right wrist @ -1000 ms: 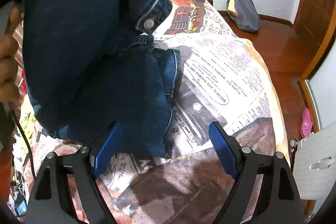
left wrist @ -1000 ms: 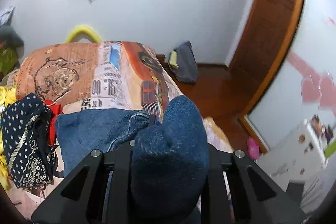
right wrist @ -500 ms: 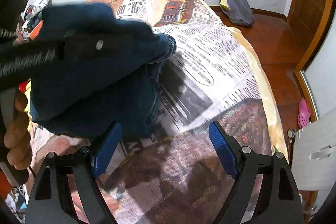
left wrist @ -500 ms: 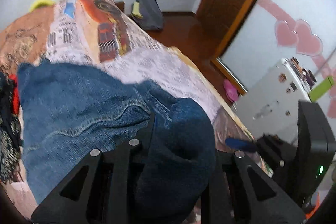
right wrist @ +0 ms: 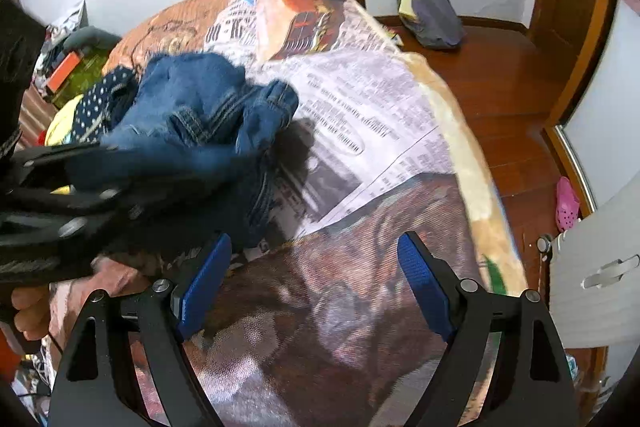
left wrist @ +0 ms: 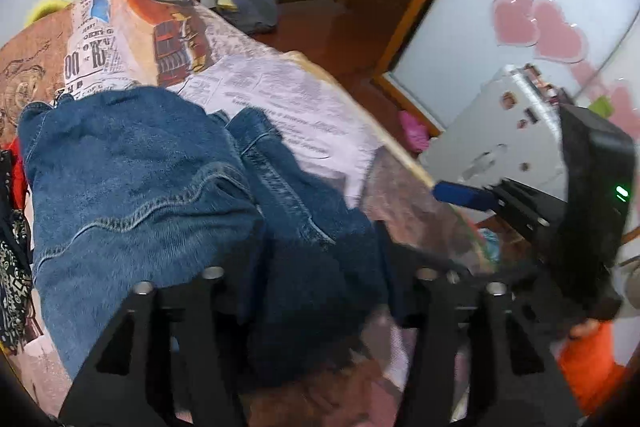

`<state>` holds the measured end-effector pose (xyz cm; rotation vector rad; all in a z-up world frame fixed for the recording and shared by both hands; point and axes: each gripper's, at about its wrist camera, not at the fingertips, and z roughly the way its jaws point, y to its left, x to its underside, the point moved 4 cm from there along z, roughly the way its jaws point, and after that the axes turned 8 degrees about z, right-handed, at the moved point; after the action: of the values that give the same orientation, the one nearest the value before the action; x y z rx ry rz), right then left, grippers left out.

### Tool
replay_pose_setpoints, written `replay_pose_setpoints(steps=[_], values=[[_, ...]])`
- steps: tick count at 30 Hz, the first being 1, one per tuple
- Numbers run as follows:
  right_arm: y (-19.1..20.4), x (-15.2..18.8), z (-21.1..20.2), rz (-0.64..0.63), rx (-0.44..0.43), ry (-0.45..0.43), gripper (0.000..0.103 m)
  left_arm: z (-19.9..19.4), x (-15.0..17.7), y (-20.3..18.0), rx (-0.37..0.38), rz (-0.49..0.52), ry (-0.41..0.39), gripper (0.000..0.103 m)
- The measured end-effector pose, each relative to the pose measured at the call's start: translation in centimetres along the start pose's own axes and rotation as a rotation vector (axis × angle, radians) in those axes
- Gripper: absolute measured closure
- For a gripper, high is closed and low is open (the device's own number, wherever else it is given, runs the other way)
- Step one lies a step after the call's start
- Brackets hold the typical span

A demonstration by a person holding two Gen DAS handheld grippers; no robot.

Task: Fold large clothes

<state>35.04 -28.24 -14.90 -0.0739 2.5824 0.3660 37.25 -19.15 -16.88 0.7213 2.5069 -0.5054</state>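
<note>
Blue denim jeans (left wrist: pixel 132 187) lie bunched on the printed bedspread (left wrist: pixel 280 95). My left gripper (left wrist: pixel 316 291) is shut on a thick fold of the jeans, which hides its fingertips. In the right wrist view the jeans (right wrist: pixel 192 115) sit at centre left, with the left gripper (right wrist: pixel 92 183) clamped on them from the left. My right gripper (right wrist: pixel 316 287) is open and empty, low over the brown part of the bedspread (right wrist: pixel 360 163), just right of the jeans. It also shows in the left wrist view (left wrist: pixel 464 195).
A dotted navy garment (right wrist: pixel 100 99) and other clothes lie at the bed's left side. A grey bag (right wrist: pixel 432 11) sits on the wooden floor by the wall. A white cabinet (left wrist: pixel 496 131) and a pink shoe (right wrist: pixel 566 203) are right of the bed.
My left gripper has lowered the held jeans toward the bed and tilted downward. My right gripper has stayed open near the bed's front, and the jeans now lie further from it.
</note>
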Motion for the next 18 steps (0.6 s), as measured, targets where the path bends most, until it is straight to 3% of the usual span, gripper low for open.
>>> replay_pose_setpoints(steps=[3, 9, 11, 14, 18], values=[[0.0, -0.8, -1.3, 0.006, -0.010, -0.035, 0.020, -2.8, 0.0, 0.2, -0.032, 0.022, -0.056, 0.046], [2.2, -2.4, -2.3, -0.004, -0.081, -0.066, 0.020, -9.0, 1.0, 4.4, -0.238, 0.049, -0.160, 0.024], [3.5, -2.7, -2.1, -0.012, -0.118, -0.065, 0.020, -9.8, 1.8, 6.2, -0.304, 0.044, -0.161, 0.019], [5.8, -2.8, -1.3, -0.032, -0.180, -0.041, 0.020, -10.2, 4.2, 9.9, -0.383, -0.009, -0.122, 0.018], [8.5, -2.6, 1.0, -0.079, -0.220, 0.021, 0.020, -8.8, 7.5, 13.2, -0.391, -0.086, -0.047, 0.018]])
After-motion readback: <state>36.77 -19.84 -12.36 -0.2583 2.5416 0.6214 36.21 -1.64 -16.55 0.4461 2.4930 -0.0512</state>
